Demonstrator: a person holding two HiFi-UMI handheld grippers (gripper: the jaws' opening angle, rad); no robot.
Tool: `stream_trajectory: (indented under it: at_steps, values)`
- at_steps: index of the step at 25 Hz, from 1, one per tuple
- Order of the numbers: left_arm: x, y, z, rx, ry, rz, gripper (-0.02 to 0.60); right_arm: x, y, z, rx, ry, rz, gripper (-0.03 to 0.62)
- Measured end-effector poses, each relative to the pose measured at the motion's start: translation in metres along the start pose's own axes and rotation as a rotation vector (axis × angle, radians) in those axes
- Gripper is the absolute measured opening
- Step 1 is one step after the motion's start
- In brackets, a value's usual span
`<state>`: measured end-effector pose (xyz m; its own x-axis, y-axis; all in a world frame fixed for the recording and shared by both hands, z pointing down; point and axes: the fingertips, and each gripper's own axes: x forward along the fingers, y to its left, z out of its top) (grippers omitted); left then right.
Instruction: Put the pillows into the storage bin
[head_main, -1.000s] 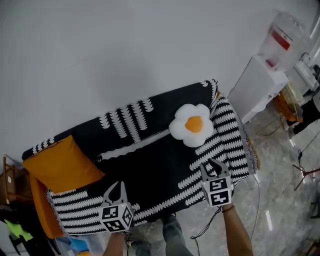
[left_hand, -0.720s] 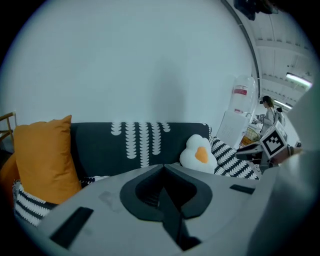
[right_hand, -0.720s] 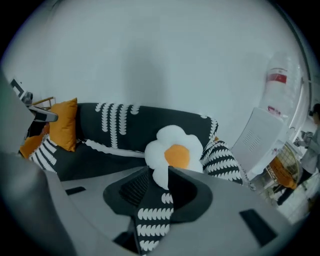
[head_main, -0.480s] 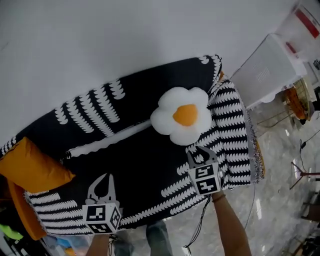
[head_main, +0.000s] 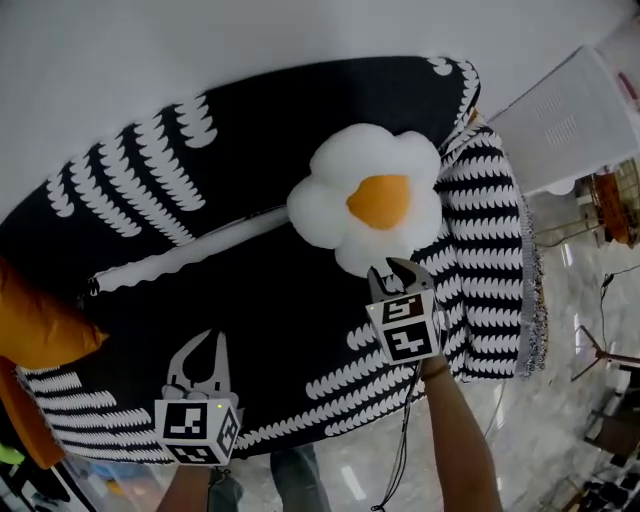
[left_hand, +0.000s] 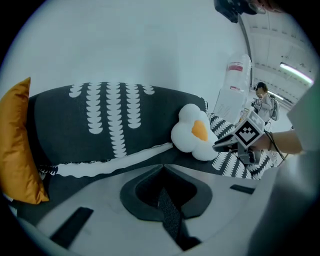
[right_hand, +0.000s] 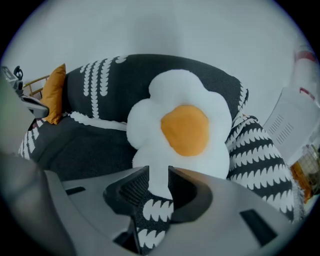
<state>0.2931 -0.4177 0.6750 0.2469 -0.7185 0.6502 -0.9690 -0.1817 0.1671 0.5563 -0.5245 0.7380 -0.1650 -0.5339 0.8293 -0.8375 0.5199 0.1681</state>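
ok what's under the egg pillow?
The black-and-white sofa cover: the egg pillow sits on the seat, leaning on the backrest. The patch directly beneath is covered. The right claw straddles its lower edge.

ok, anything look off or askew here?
Nothing stands out. The egg pillow leans intact against the backrest, which is covered by the throw. The pillow's lower lobe sits between the open jaws of the right gripper. The orange pillow stands at the other end. No storage bin in view.
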Motion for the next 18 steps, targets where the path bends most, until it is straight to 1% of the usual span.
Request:
stream_trajectory:
  at_steps: [3, 8, 12, 18]
  values:
    - [-0.001, 0.004, -0.010, -0.023, -0.002, -0.010, 0.006, 0.014, 0.002, -0.003, -0.042, 0.029, -0.016, 0.121]
    - [-0.007, 0.025, -0.020, -0.042, 0.019, 0.010, 0.006, 0.029, 0.020, -0.004, -0.088, 0.080, -0.012, 0.123]
    - [0.006, 0.033, -0.016, -0.042, 0.012, 0.014, 0.006, 0.044, 0.015, -0.001, -0.092, 0.090, -0.022, 0.120]
    - [0.003, 0.040, -0.021, -0.070, 0.018, 0.050, 0.006, 0.050, 0.011, -0.008, -0.115, 0.126, -0.009, 0.110]
